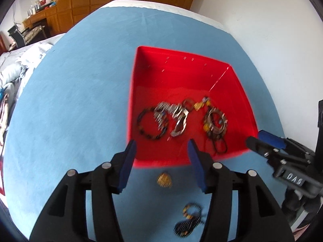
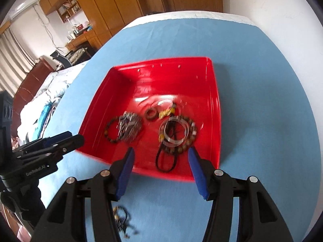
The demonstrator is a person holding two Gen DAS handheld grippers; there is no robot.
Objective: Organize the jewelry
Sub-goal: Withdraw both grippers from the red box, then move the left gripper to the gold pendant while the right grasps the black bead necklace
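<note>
A red tray sits on the blue cloth and holds several bracelets: a dark beaded one, a silver piece and a bundle of bangles and cords. On the cloth in front of the tray lie a small gold piece and a dark beaded necklace. My left gripper is open and empty above the tray's near rim. My right gripper is open and empty over the tray's near edge.
The blue cloth covers a table beside a white wall. A bed with bedding and wooden cupboards lie to the left and behind. Each gripper shows in the other's view, the right one and the left one.
</note>
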